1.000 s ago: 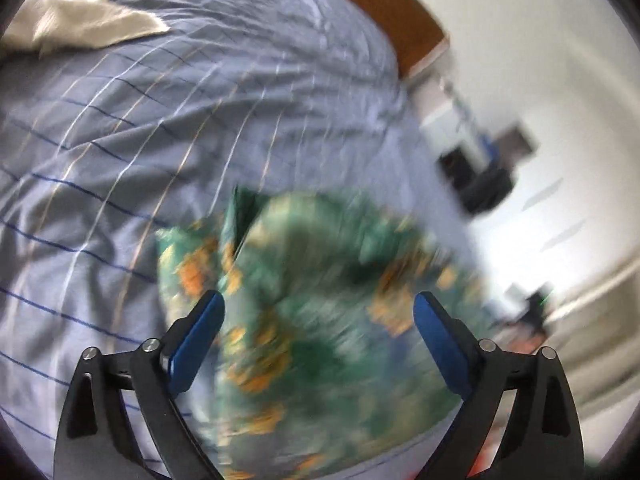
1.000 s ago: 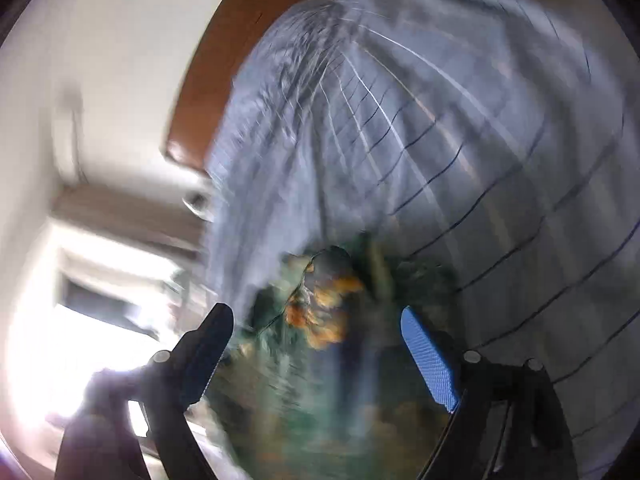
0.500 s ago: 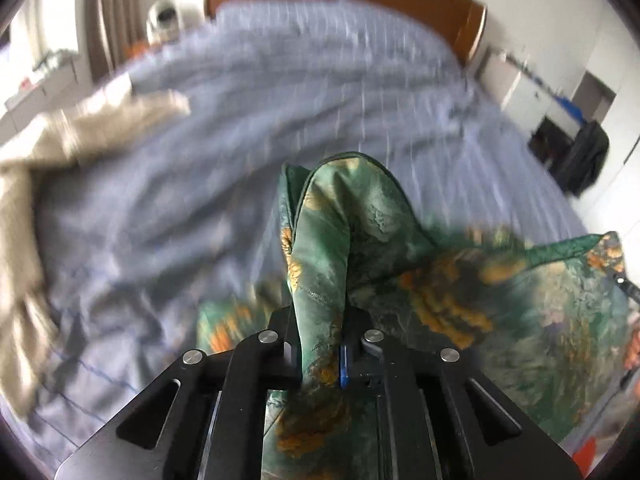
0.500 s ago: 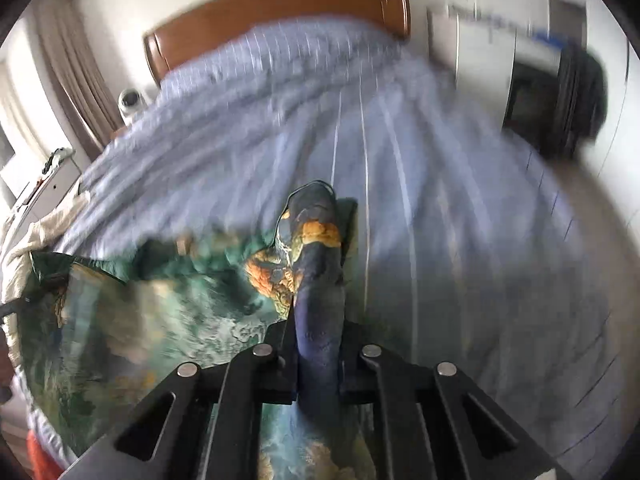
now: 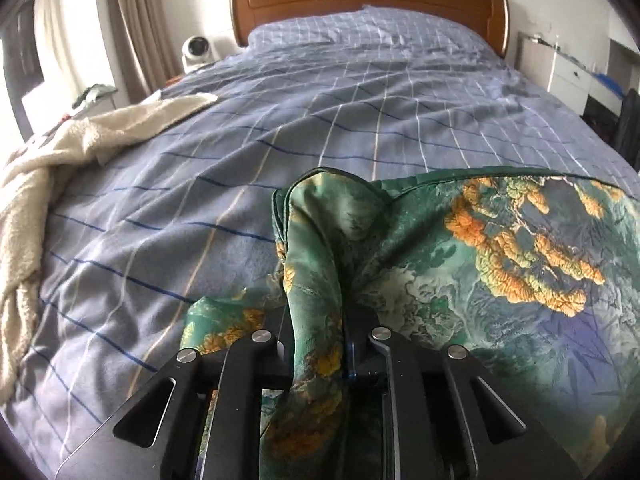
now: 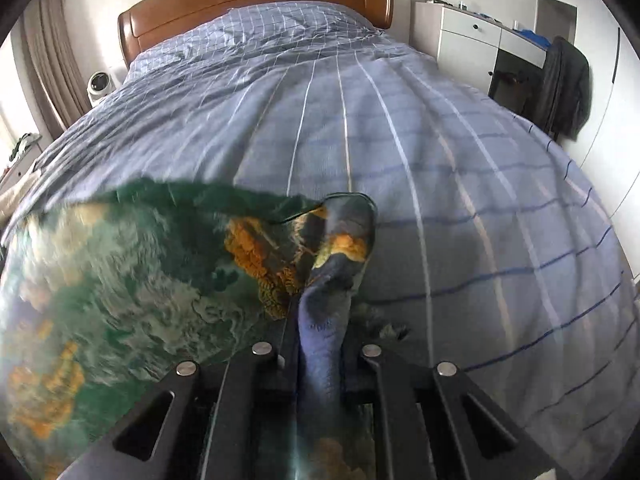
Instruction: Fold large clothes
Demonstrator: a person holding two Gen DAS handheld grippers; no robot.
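A large green garment (image 5: 500,280) printed with orange and blue shapes lies at the near end of a bed. My left gripper (image 5: 316,340) pinches a bunched fold of its left edge; its jaws are opening slightly, with the cloth still pressed between them. From that fold the fabric stretches off to the right. In the right wrist view the same garment (image 6: 120,280) spreads to the left, and my right gripper (image 6: 320,344) is shut on a bluish fold of its right edge. The cloth hides both pairs of pads.
The bed's blue checked cover (image 5: 320,120) runs back to a wooden headboard (image 5: 368,4). A cream fleece blanket (image 5: 60,168) lies along the left edge. A white cabinet (image 6: 472,40) and a dark jacket (image 6: 568,84) stand to the right of the bed.
Both grippers stood open over the crumpled garment; they have since shut on its two edges and tipped towards the headboard. The cloth now spans taut between them.
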